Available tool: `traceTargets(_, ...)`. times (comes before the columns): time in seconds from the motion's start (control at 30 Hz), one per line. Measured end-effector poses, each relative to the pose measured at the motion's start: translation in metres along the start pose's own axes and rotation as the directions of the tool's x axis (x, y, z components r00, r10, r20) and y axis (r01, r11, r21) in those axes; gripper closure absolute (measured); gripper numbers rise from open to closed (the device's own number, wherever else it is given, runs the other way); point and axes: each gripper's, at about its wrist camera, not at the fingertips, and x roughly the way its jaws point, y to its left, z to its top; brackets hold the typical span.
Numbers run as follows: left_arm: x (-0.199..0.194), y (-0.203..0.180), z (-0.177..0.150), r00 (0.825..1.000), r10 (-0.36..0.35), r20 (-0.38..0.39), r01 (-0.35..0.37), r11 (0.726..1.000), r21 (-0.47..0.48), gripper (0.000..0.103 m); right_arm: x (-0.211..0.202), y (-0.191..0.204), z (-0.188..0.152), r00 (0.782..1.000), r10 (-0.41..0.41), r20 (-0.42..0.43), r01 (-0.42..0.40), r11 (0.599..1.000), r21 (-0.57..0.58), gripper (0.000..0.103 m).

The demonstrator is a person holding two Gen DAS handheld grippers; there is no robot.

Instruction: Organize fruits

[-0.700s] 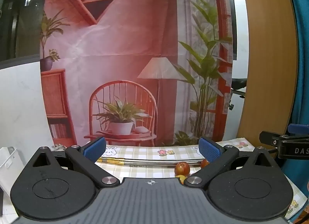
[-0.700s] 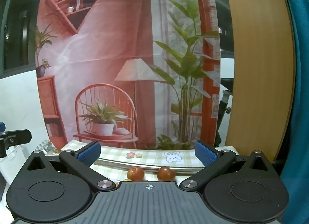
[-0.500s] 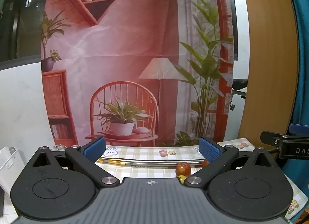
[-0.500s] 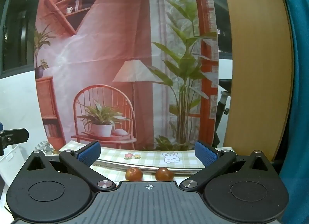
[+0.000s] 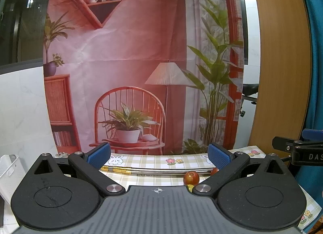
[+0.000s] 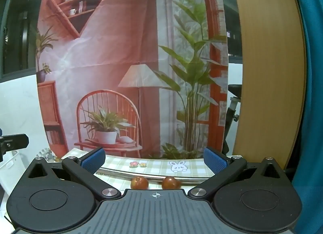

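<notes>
Grippers [image 5: 159, 156] [image 6: 154, 158] agape | round glossy fruits [image 6: 139, 182] | checked tablecloth [image 6: 157, 166]

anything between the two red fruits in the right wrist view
Nothing: only a bare strip of checked tablecloth separates the left fruit from the right fruit, seen in the right wrist view.

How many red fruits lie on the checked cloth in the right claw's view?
2: one red fruit left of centre, another right of it, both before the metal rod. More may hide behind the claw's body.
</notes>
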Motion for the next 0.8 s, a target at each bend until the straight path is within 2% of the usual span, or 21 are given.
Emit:
traceTargets(0.43, 0.001, 0.001, 0.012, 1.000, -0.004, 0.011, 0.004, 1.000, -0.006, 0.000, -0.005, -0.001, 0.003, 1.000, -0.001, 0.006, 0.001, 1.000, 0.000, 0.000)
traceTargets(0.53, 0.004, 0.000, 0.001, 1.000, -0.005, 0.014, 0.005, 1.000, -0.006, 0.000, -0.009, -0.001, 0.008, 1.000, -0.003, 0.010, 0.003, 1.000, -0.001, 0.000)
traceTargets(0.8, 0.004, 0.001, 0.001, 1.000, -0.003, 0.019, 0.004, 1.000, -0.005, 0.000, -0.009, -0.002, 0.010, 1.000, -0.003, 0.013, 0.003, 1.000, -0.003, 0.000)
